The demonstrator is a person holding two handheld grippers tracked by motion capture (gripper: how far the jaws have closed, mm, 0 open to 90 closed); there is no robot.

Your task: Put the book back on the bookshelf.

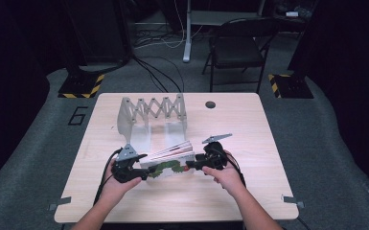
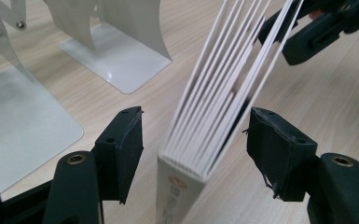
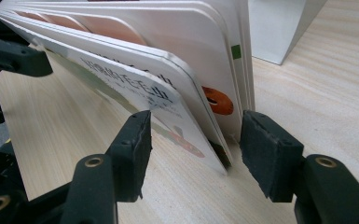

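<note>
Spine (image 2: 179, 189) between open left claw (image 2: 195, 149)

The book (image 1: 168, 163) stands on the desk (image 1: 249, 139), pages fanned, near the front edge. The rack (image 1: 151, 115) stands just behind it. The left gripper (image 1: 144, 173) flanks the book's left end, the right gripper (image 1: 190, 165) its right end.

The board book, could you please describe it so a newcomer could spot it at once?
On the wooden table, in front of the white folding rack, the board book stands between the left tool and right tool. Its thick white pages fan open, and its cover is colourfully illustrated.
</note>
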